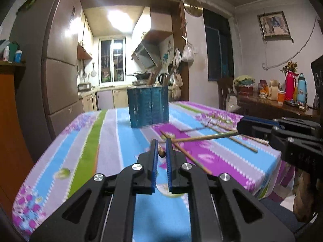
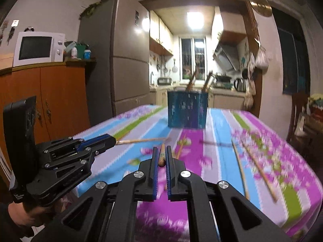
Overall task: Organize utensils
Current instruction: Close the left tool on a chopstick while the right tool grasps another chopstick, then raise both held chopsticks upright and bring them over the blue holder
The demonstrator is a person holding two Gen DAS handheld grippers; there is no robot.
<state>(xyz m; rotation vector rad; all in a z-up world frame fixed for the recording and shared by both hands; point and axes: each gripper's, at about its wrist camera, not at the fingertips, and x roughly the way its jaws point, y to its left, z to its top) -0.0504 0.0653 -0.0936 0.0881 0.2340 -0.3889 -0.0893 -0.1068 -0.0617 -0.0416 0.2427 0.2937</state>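
With a chopstick [image 1: 161, 152] clamped in my left gripper [image 1: 162, 151] and another [image 2: 162, 157] in my right gripper [image 2: 161, 157], I should tip both upright—then lower them into the blue holder [image 1: 149, 105] at twelve o'clock on the worktop [image 1: 113, 133], gently.

Loose chopsticks [image 2: 240, 169] before holder [image 2: 186, 112]

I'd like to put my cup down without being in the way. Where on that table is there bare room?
The left stretch of the tablecloth, between the blue utensil holder and the near left edge, shows bare cloth. To the holder's right it is crowded: loose chopsticks lie scattered, and the left gripper and right gripper each hold one over the middle.
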